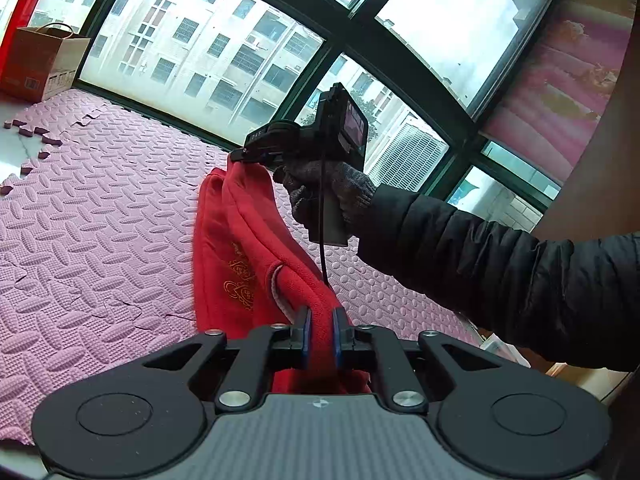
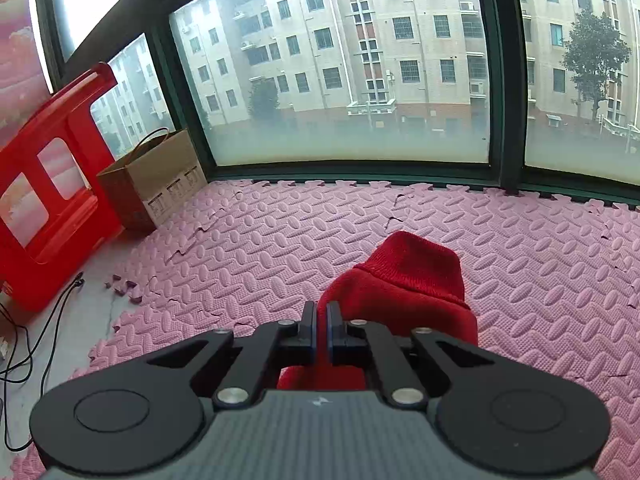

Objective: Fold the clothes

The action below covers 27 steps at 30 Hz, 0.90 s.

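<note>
A large window with dark green frames (image 2: 500,80) filled the far side, looking onto pale apartment blocks. Below it, a pink interlocking foam mat with a raised oval pattern (image 2: 540,280) covered the floor. At far left stood a red plastic stool (image 2: 60,184) with a brown cardboard bag-box with handles (image 2: 160,176) just beside it. Held above the mat, between the two tools, hung a red knitted garment with gold embroidery (image 1: 240,248). A person's arm in a black padded sleeve (image 1: 480,272) reached in from the right, its grey-gloved hand (image 1: 332,192) holding the right gripper (image 1: 256,156), clenched on one upper edge of the garment. Nearest the camera, the left gripper (image 1: 320,328) was clamped on another part of the red fabric, which ran between its blue pads (image 1: 306,332). The risk, as it looked, was the thick knit slipping from one pinch, or the hanging body landing bunched and twisted on the mat because the two hands held it unevenly.
</note>
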### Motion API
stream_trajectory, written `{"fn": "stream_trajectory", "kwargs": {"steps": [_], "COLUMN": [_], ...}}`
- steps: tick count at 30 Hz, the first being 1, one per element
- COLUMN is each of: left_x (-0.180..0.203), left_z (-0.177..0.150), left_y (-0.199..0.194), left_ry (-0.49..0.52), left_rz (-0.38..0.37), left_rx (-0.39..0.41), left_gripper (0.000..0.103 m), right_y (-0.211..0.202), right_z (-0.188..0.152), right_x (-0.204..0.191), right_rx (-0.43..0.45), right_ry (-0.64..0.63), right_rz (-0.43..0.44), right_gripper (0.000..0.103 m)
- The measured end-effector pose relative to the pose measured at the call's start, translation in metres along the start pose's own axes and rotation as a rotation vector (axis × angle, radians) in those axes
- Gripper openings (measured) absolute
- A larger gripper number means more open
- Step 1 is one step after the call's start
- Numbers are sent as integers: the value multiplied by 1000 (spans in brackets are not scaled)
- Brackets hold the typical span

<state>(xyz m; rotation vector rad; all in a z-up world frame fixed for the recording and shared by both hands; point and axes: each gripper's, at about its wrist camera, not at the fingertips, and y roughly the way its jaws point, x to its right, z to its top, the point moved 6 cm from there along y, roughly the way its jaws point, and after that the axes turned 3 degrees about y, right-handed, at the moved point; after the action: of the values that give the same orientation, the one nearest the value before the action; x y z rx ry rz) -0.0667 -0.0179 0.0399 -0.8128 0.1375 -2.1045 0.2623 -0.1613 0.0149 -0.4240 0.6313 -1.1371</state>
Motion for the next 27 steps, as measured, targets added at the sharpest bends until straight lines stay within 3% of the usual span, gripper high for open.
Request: {"fn": "stream_trajectory", "kwargs": {"steps": [3,6,11,12,13,14,15,16,18,19,22,27], "left_x": [-8,-20,-28,-28,-29,-30,-30,-29,-27,-26,-20,-22], "left_z": [-6,-10,-10,-9,-7,-4,0,4,13,17,28,40], "left_y": [1,1,-7,-9,-11,-13,-14,-15,-16,-16,-14,4], "left_ry": [-22,-59,-43,-36,-27,-18,-9,3,26,34,68,51], "left_rz": [32,69,97,103,116,132,149,157,179,196,213,256], "left_rx": [-24,-47,-58,-57,-56,-52,-44,-38,-23,-10,25,7], "left_gripper": [12,12,18,22,30,48,52,55,75,93,103,103], "right_y": [24,40,5,-6,-17,-27,-37,-47,-66,-74,-102,-155], "right_z": [-13,-30,-15,-10,-6,-5,-5,-7,-20,-27,-54,-103], "right_x": [-6,-4,2,4,6,8,10,12,16,19,31,52], "right_rx": [-96,-124,-107,-97,-93,-96,-95,-99,-124,-137,-167,-193], "right_ry": [-3,-7,23,8,-9,-32,-59,-88,-138,-144,-121,-35], "right_rz": [29,-2,87,92,97,101,104,105,99,101,153,288], "right_gripper": [5,10,15,18,27,35,48,51,52,55,63,74]}}
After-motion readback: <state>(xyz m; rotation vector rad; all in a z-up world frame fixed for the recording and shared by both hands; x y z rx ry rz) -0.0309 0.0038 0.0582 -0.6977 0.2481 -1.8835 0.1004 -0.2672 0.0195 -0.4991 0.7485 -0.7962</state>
